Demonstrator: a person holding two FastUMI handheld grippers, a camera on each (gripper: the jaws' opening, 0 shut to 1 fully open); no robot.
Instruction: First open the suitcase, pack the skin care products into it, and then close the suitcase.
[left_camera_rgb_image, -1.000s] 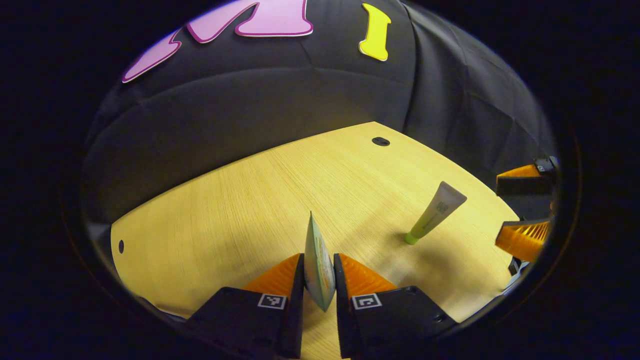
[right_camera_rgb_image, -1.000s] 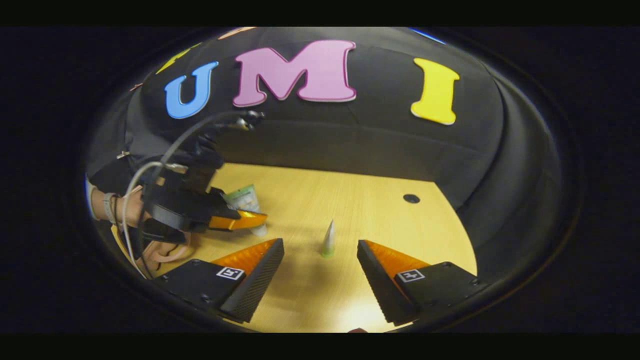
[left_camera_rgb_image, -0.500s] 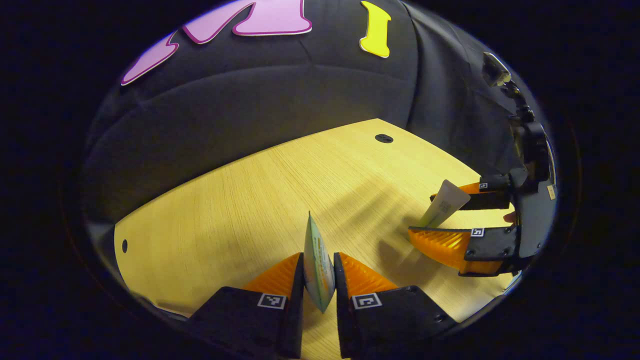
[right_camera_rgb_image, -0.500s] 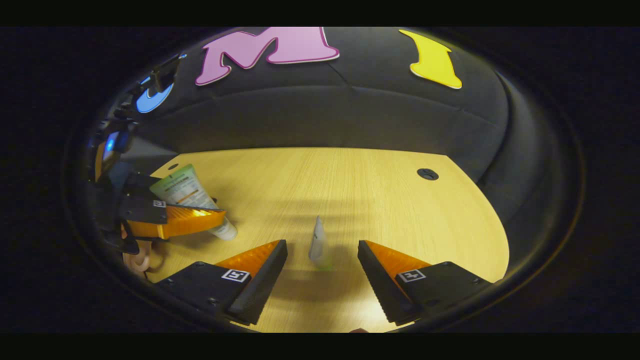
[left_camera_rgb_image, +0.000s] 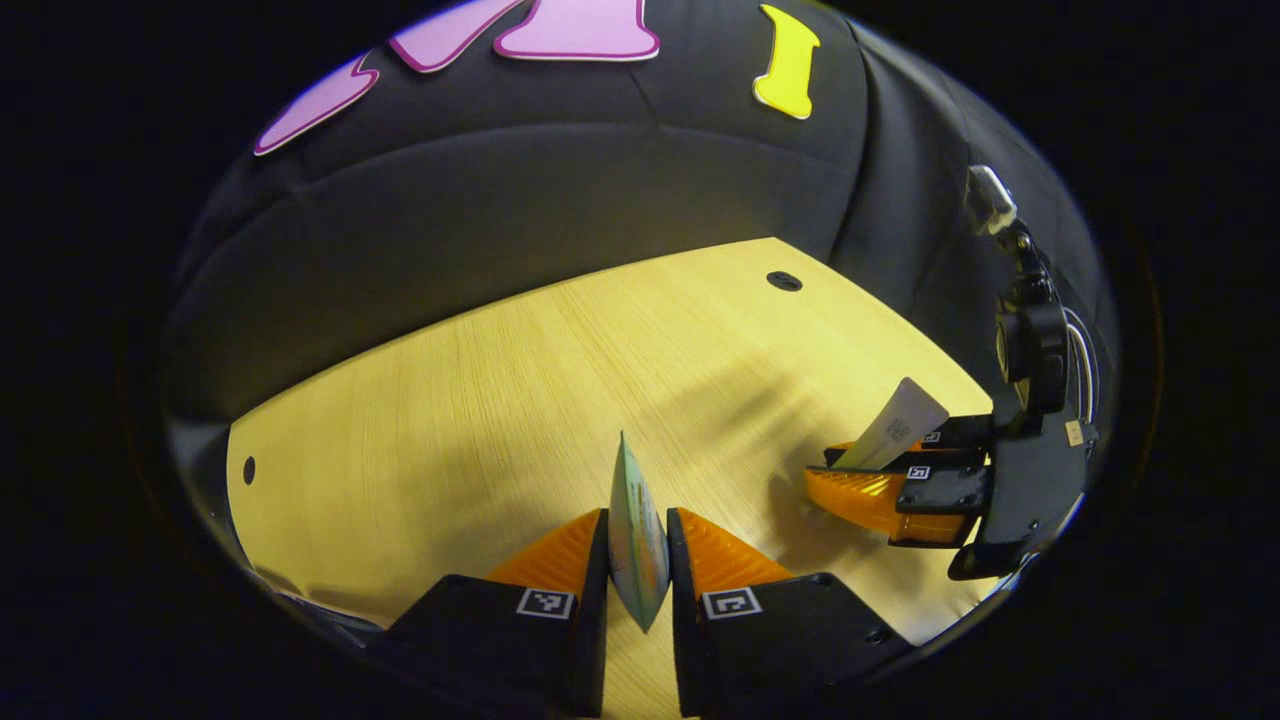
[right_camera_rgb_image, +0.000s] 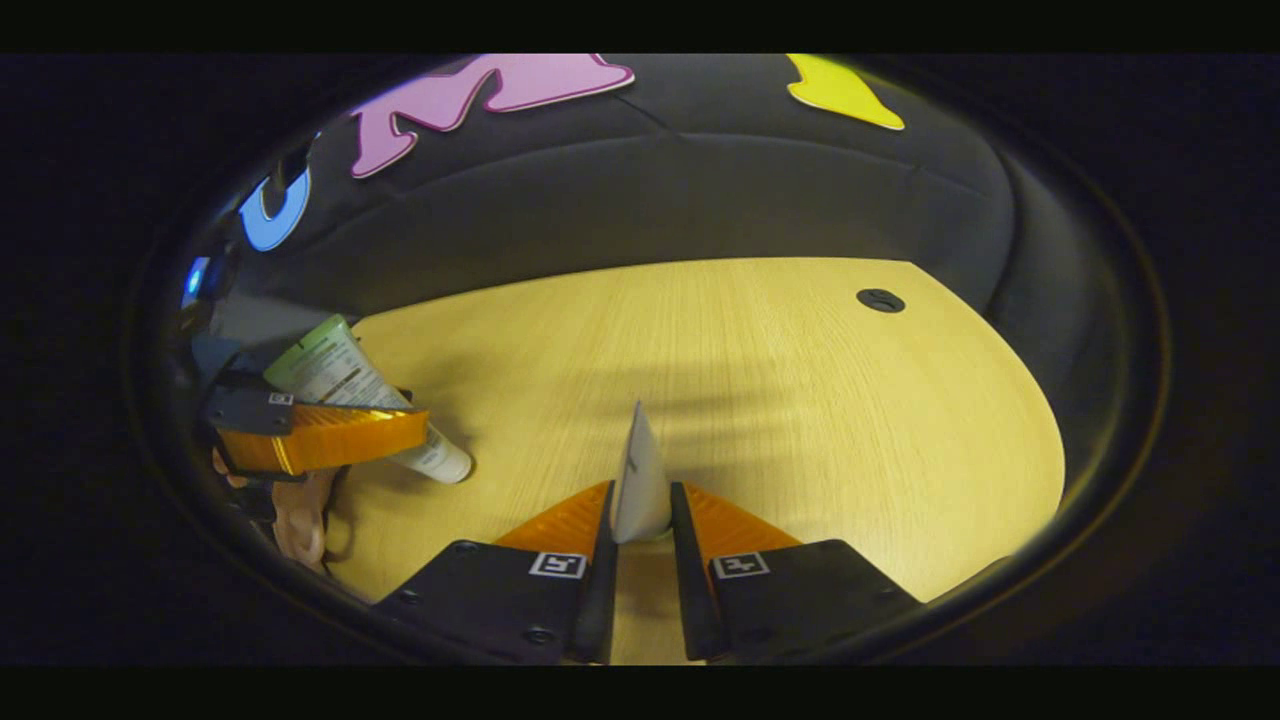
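In the left gripper view my left gripper (left_camera_rgb_image: 637, 525) is shut on a white and green skin care tube (left_camera_rgb_image: 635, 530), seen edge-on with its crimped end up. In the right gripper view that tube (right_camera_rgb_image: 352, 385) shows from the side, held in the left gripper (right_camera_rgb_image: 330, 437) at the left edge above the table. My right gripper (right_camera_rgb_image: 640, 505) is shut on a slim pale tube (right_camera_rgb_image: 640, 480) that stands on its green cap on the wooden table (right_camera_rgb_image: 800, 400). The left gripper view shows the slim tube (left_camera_rgb_image: 900, 432) clamped in the right gripper (left_camera_rgb_image: 880, 480) at the right.
Two dark round holes mark the table, one at the far right (left_camera_rgb_image: 784, 281) and one at the left (left_camera_rgb_image: 248, 470). A hand (right_camera_rgb_image: 300, 515) holds the left gripper. Black cloth walls close the far side of the table.
My right gripper has come forward and shut on the slim tube, which a second ago stood free between its open fingers. The left gripper has kept its tube and barely moved.
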